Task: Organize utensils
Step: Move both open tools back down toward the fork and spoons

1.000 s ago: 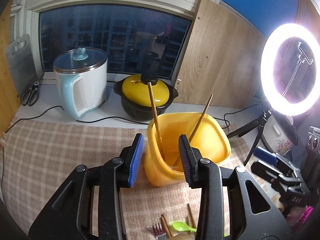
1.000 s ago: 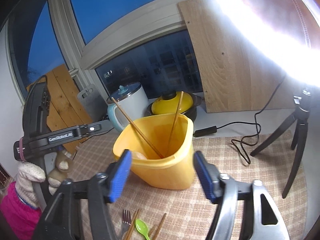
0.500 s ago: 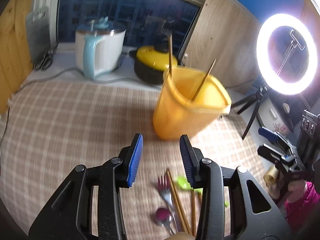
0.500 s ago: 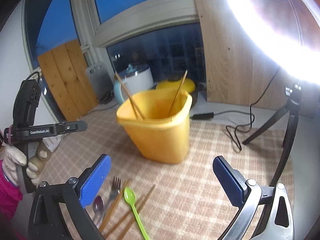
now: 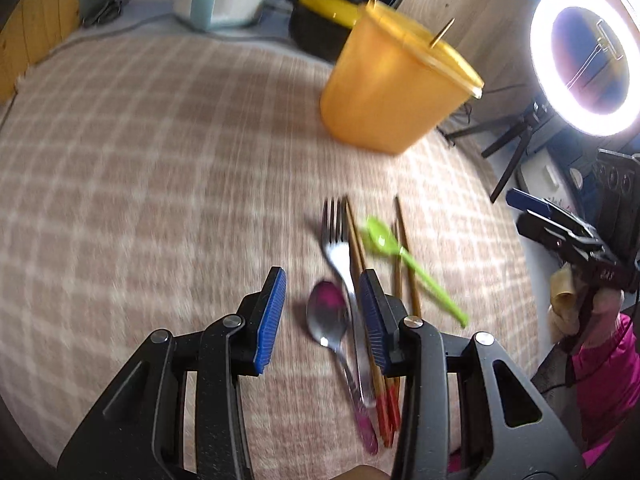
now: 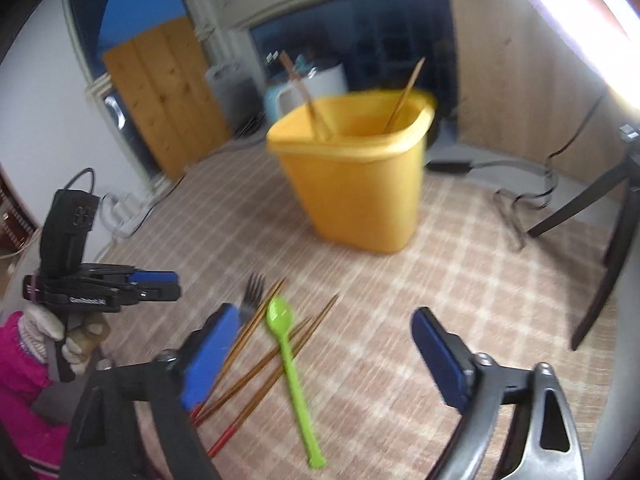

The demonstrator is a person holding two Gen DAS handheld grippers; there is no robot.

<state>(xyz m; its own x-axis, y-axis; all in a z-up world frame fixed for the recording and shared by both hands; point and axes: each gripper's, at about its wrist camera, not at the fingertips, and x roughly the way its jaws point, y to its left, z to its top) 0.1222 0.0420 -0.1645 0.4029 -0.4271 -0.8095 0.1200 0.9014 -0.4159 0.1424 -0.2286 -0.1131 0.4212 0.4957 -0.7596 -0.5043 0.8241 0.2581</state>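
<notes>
The left tongs (image 5: 322,312) hang apart above the checked tabletop (image 5: 160,184), empty, with the metal spoon (image 5: 328,320) and fork (image 5: 340,248) lying between and just below them. The right tongs (image 6: 324,354) stand wide, having just narrowed a little, nothing between them but the green spoon (image 6: 292,364) and loose chopsticks (image 6: 256,368) on the cloth. The yellow bin (image 6: 360,176) stands farther back, holding two chopsticks.

Right gripper (image 6: 326,356) is held wide over green spoon (image 6: 290,356) and chopsticks (image 6: 264,364), its jaws just closing slightly; yellow bin (image 6: 360,196) is seen beyond.
</notes>
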